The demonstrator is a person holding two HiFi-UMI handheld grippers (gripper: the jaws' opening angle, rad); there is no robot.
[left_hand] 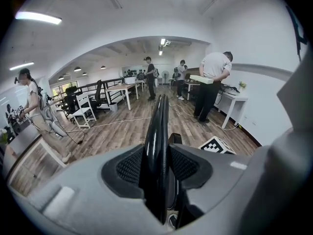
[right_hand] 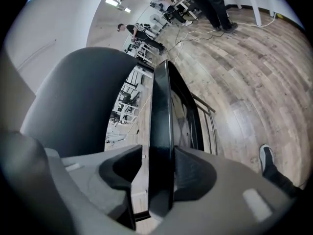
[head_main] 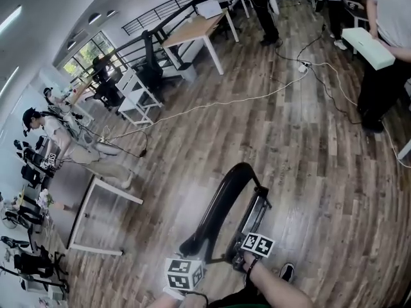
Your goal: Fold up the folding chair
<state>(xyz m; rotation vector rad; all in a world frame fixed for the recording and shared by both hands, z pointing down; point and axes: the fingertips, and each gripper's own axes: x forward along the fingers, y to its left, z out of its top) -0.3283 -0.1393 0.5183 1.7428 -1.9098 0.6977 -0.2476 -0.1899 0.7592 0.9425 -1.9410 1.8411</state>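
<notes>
- Two grippers hold one black folding chair (head_main: pixel 220 205), which sits low in the head view, just ahead of the person and over the brown wooden plank floor (head_main: pixel 308 140).
- Its long axis runs away from the person, slanting up and to the right in that view. The curved black panel and the barred metal frame lie close together.
- The left gripper (left_hand: pixel 157 170) has narrow jaws, its pads clamped on the chair's glossy curved edge, which runs straight ahead from between them.
- The right gripper (right_hand: pixel 161 175) also has narrow jaws, closed on the edge of a flat black panel.
- Both grippers sit side by side at the chair's near end, pointing forward and down. The person's bare right forearm (head_main: pixel 282 290) reaches in from the bottom edge.
</notes>
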